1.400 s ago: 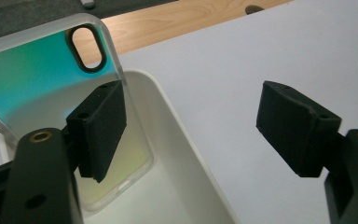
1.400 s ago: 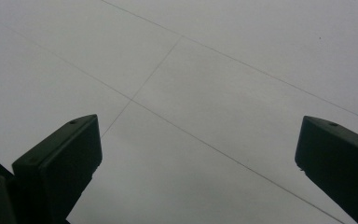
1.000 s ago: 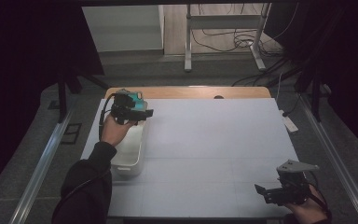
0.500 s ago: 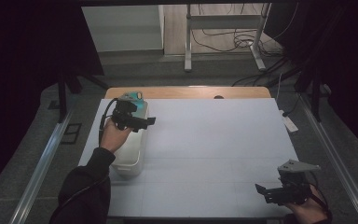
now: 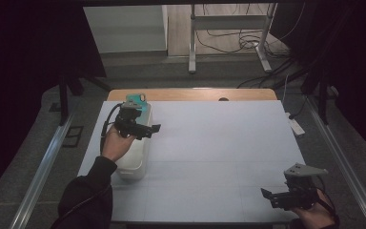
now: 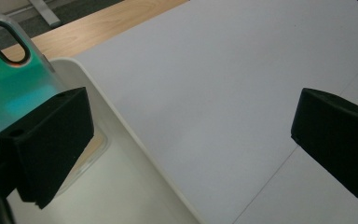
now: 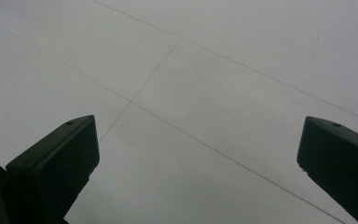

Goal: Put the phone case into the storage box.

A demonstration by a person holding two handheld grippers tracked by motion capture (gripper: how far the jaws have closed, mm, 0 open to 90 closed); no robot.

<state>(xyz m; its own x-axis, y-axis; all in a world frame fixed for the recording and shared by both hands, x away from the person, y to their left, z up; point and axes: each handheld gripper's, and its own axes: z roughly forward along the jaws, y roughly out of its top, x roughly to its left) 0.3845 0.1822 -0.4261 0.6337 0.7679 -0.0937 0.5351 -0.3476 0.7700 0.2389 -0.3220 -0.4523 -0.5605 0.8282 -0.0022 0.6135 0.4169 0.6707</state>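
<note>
Teal-green phone-like slab (image 6: 7, 88), the thing nearest my left gripper (image 5: 143, 130), sits at the far end of the white tub (image 5: 136, 164), tilted against its end wall, with a dark oval cut-out near its top corner. In the left gripper view it lies behind the left-hand jaw, and nothing is between the two jaws; they have just been opening and now stand spread wide, one over the tub's inside and the other out over the white table sheet (image 5: 219, 143). From the high view, I see that gripper held above the tub's far half, pointing across the table toward the right. My right gripper (image 5: 279, 196) hangs near the table's near right corner, well apart from the tub, its jaws also spread wide with bare sheet beneath them.
</note>
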